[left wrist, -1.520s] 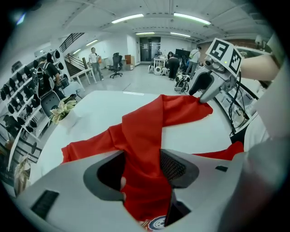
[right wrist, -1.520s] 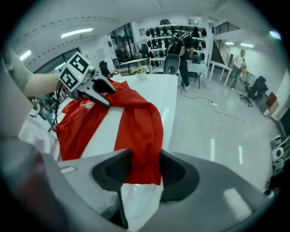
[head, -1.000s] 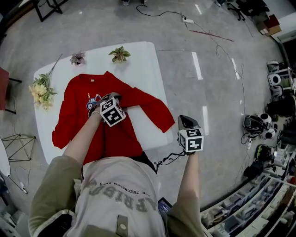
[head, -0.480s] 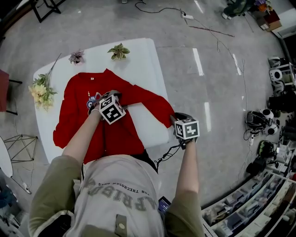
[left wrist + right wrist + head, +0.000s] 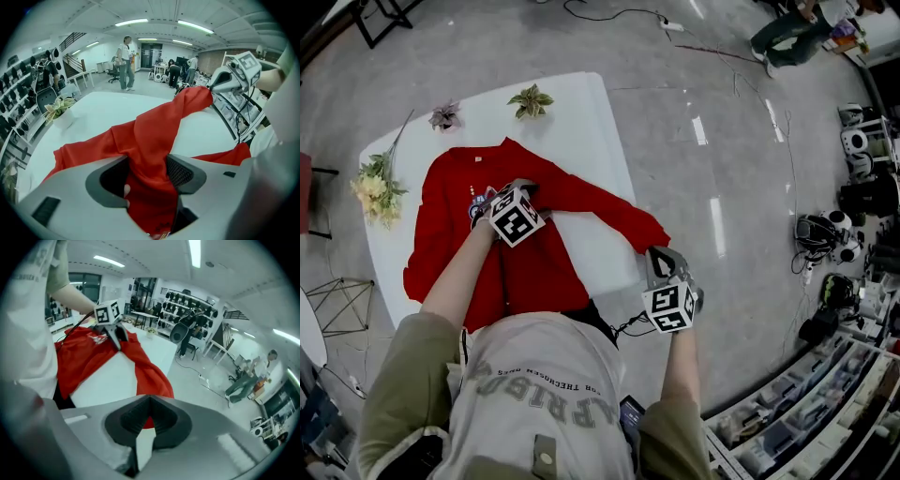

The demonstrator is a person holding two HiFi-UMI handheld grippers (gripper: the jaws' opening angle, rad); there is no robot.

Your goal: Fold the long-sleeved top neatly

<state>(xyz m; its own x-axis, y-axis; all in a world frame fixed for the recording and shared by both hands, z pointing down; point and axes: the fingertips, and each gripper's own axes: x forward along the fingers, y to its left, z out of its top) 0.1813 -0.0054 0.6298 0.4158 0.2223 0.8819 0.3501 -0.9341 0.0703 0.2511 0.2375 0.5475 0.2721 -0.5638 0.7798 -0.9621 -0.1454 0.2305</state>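
Observation:
A red long-sleeved top (image 5: 525,272) lies front up on the white table (image 5: 581,112). My left gripper (image 5: 520,187) is at the top's right shoulder, where the sleeve starts. In the left gripper view bunched red cloth (image 5: 150,140) fills the gap between its jaws (image 5: 147,176) and touches both pads. My right gripper (image 5: 655,249) is at the table's right edge, shut on the sleeve's cuff (image 5: 649,232). The sleeve (image 5: 150,376) runs taut from the cuff in my right gripper (image 5: 149,420) back to my left gripper (image 5: 117,336).
Two small potted plants (image 5: 531,98) (image 5: 443,116) stand at the table's far edge. A bunch of flowers (image 5: 373,187) lies at its left. Cables run over the floor past the table. Equipment and shelves crowd the right side. A wire stand (image 5: 337,300) sits left of the table.
My right gripper came in from off the table's right edge to the cuff and closed on it. The sleeve now lies straighter and lifted. The left gripper stayed on the shoulder.

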